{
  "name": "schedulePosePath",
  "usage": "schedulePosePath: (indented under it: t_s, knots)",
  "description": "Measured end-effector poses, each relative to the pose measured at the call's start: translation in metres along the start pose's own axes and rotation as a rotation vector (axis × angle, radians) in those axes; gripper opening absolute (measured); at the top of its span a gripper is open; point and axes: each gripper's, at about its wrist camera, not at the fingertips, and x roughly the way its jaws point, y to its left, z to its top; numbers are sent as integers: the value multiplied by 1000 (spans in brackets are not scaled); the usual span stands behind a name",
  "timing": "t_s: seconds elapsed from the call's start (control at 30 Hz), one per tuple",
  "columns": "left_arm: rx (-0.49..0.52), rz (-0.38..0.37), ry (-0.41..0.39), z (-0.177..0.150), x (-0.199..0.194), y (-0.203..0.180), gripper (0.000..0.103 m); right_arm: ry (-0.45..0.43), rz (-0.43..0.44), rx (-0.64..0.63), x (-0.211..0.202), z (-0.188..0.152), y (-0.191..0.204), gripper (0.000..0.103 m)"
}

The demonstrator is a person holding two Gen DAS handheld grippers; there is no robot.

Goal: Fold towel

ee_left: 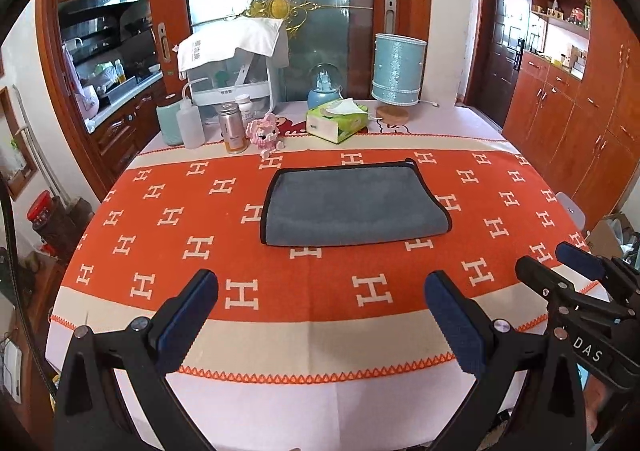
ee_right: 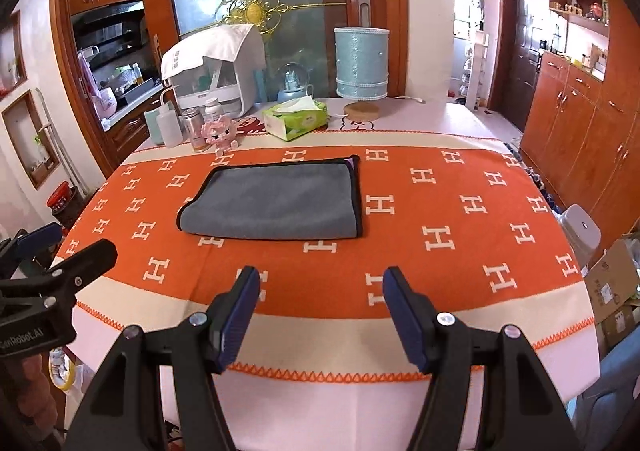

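Note:
A grey towel (ee_left: 352, 203) with a black border lies folded flat on the orange H-patterned tablecloth (ee_left: 160, 219); it also shows in the right wrist view (ee_right: 276, 203), with a purple tag at its far right corner. My left gripper (ee_left: 320, 291) is open and empty, held near the table's front edge, well short of the towel. My right gripper (ee_right: 320, 287) is open and empty, also at the front edge. Each gripper shows in the other's view: the right gripper at the right (ee_left: 560, 263), the left gripper at the left (ee_right: 68, 243).
At the table's back stand a tissue box (ee_left: 338, 123), a blue lamp (ee_left: 396, 71), a snow globe (ee_left: 324, 87), a pink toy (ee_left: 264, 135), bottles (ee_left: 232, 127) and a covered white rack (ee_left: 236, 67). Wooden cabinets (ee_left: 568, 123) line the right.

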Motion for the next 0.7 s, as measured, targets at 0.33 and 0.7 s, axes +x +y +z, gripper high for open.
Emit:
schedulePosePath:
  t_s: [0.33,0.7]
  knots:
    - [-9,0,19,-22,-3,-10,102,-24,-5,-1,-10,-19,3,64]
    - [-46,20,16,-29,-5,-7,102,-6,-23,30,-11,-28,2,64]
